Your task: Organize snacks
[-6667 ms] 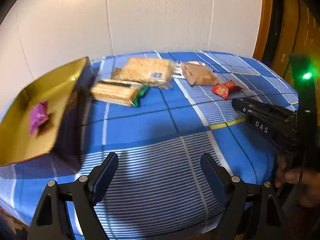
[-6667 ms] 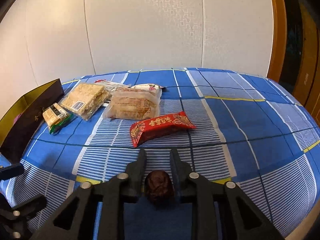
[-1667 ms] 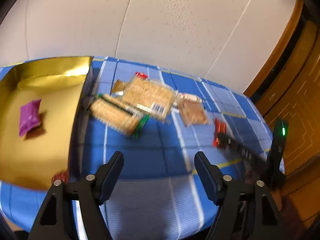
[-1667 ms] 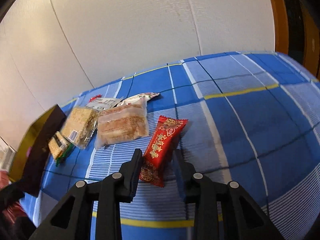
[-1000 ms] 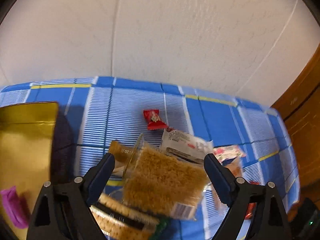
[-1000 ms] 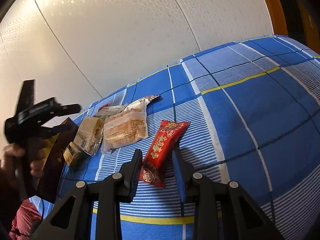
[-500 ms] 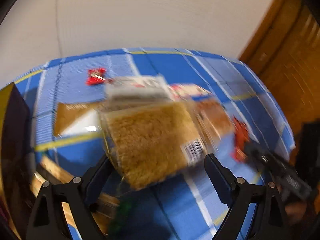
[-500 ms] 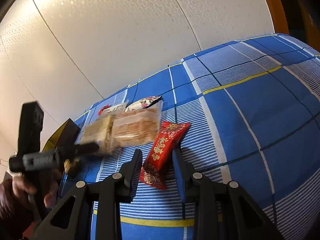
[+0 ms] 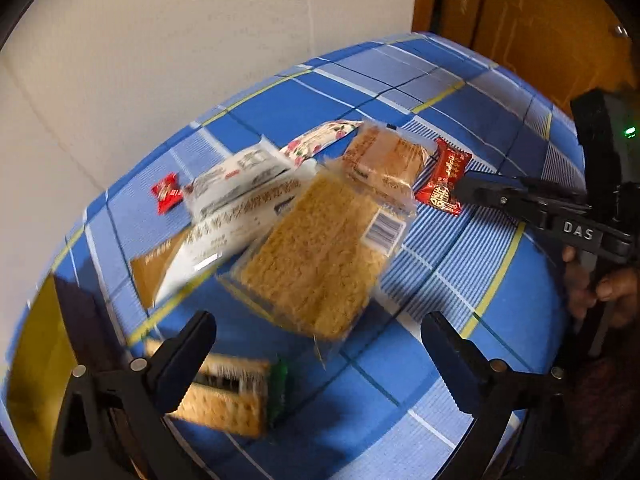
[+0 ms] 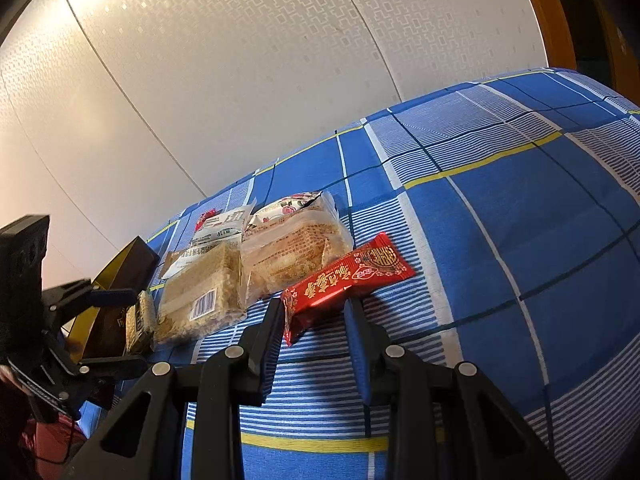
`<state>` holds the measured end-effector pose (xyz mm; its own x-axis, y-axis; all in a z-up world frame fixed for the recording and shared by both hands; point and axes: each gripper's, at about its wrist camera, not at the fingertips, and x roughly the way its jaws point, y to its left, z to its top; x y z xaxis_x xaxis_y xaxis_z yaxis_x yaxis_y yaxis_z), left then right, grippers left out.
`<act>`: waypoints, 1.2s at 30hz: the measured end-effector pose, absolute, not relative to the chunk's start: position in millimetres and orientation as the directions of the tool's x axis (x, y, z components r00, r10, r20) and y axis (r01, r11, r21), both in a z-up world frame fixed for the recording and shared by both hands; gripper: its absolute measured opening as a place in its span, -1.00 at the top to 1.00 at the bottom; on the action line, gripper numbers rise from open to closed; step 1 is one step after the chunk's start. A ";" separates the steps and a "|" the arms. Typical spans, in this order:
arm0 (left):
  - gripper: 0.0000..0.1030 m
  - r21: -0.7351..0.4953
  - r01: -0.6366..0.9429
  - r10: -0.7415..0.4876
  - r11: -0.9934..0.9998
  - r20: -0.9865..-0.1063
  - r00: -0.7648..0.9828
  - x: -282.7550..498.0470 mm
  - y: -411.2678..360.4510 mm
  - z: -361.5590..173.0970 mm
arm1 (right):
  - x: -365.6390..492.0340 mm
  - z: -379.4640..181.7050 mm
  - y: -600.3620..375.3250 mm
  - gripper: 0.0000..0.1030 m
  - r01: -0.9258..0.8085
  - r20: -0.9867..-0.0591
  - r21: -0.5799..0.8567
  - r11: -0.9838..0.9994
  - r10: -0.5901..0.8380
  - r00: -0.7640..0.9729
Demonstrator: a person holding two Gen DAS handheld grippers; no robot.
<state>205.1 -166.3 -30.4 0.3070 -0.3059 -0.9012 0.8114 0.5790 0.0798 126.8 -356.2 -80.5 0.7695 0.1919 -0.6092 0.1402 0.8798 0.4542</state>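
Here, the left hand-held gripper tips steeply down over the snacks. Its jaws have just been opening and stand wide, pressing on nothing. A golden pack lies just ahead of the gap between them. The right hand-held gripper slants down lower and is narrow, with its jaws closed against both edges of the near end of a long red pack. A hand grips its handle.

The counter wears a blue checked cloth with white and yellow lines. Behind it is a white patterned wall, and to the right is brown wood panelling.

One gold-lined box sits at the counter's left end. Eight snacks lie on the cloth:
- the golden pack
- one white pack
- one brown cake pack
- one cracker pack, blurred, by the box
- one tan packet
- one floral pack
- the long red pack
- one small red sweet
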 end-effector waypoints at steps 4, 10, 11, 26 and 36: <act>-1.00 0.140 0.832 -0.267 0.536 -0.907 0.325 216.2 -181.2 -37.3 | 125.9 -80.5 -357.0 0.41 0.139 -0.606 0.461 0.876 0.197 0.770; -1.00 0.166 0.852 -0.213 0.497 -0.928 0.306 233.5 -195.8 -54.8 | 125.0 -80.9 -359.1 0.41 0.139 -0.602 0.474 0.869 0.205 0.772; -1.00 0.161 0.853 -0.212 0.497 -0.930 0.299 234.8 -197.0 -56.7 | 124.9 -81.0 -359.2 0.41 0.139 -0.601 0.475 0.869 0.206 0.772; -0.59 0.065 0.752 -0.305 0.656 -0.889 0.343 200.0 -170.2 -53.0 | 123.4 -80.8 -360.7 0.41 0.144 -0.593 0.504 0.852 0.219 0.775; -0.55 -0.023 0.634 -0.359 0.773 -0.839 0.408 164.4 -152.8 -50.8 | 132.1 -74.6 -366.1 0.27 0.281 -0.641 0.501 0.818 0.133 0.756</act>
<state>164.4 -152.8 -50.8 0.4079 -0.3594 -0.8393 0.6338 0.7731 -0.0230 132.1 -366.1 -74.6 0.7555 0.1335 -0.6414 0.2810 0.8183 0.5014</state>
